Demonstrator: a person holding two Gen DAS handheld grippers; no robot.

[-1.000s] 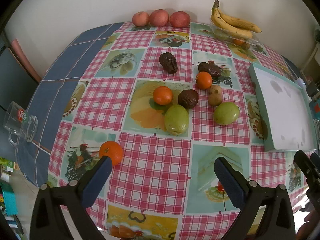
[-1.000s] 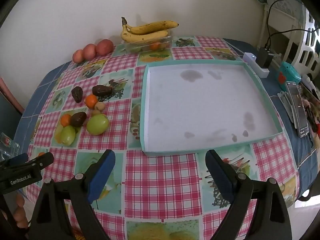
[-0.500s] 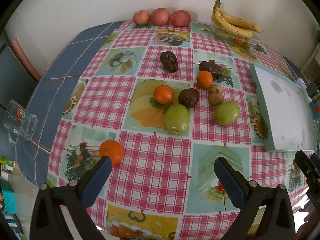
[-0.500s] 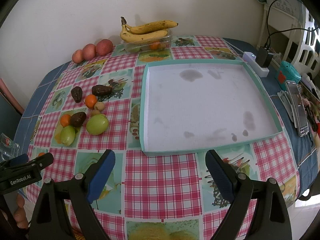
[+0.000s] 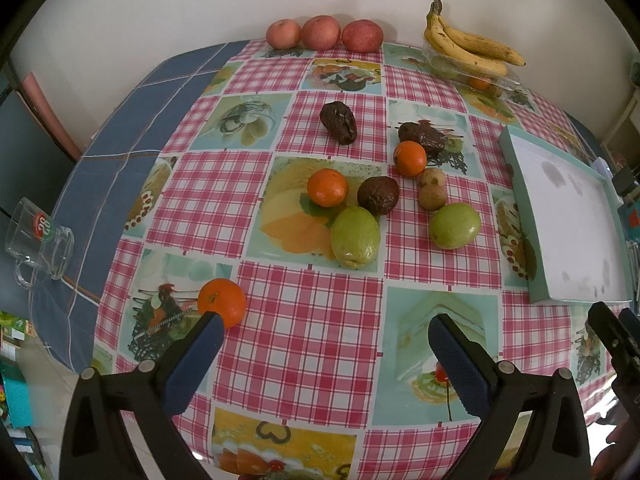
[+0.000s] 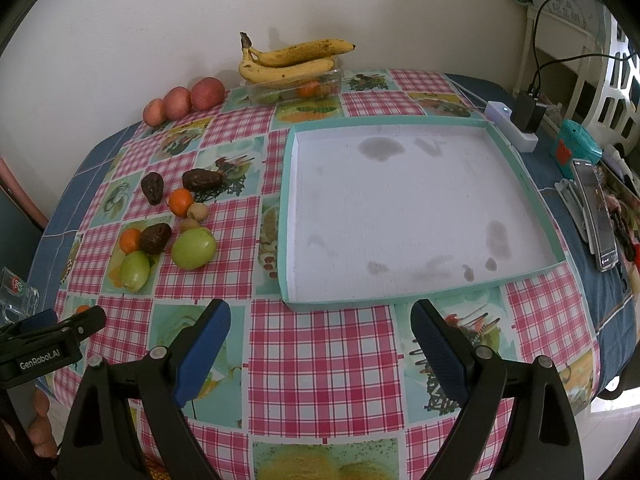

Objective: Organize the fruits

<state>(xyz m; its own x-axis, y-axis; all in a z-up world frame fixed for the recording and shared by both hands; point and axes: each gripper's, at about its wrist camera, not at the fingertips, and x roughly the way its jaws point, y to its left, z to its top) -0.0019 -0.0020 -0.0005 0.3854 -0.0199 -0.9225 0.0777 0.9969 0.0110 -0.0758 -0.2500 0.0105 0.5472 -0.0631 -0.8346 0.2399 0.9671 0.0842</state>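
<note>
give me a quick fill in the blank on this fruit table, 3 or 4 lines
1. The shallow teal-rimmed tray holds ____ fruit.
2. The bananas lie on top of a clear ____.
3. Against the wall stand ____ red apples.
4. Both the left gripper and the right gripper are ____.

Missing words: no; container; three; open

The left wrist camera looks down and forward from the near edge of the pink checked tablecloth [image 5: 304, 312], facing the loose cluster of oranges, green and dark fruits [image 5: 354, 236] at mid-distance. The right wrist camera sits further right (equally low), facing the shallow teal-rimmed white tray [image 6: 404, 300]. Both share the fruit cluster, the tray and the yellow banana bunch [image 6: 292, 60] by the wall.
</note>
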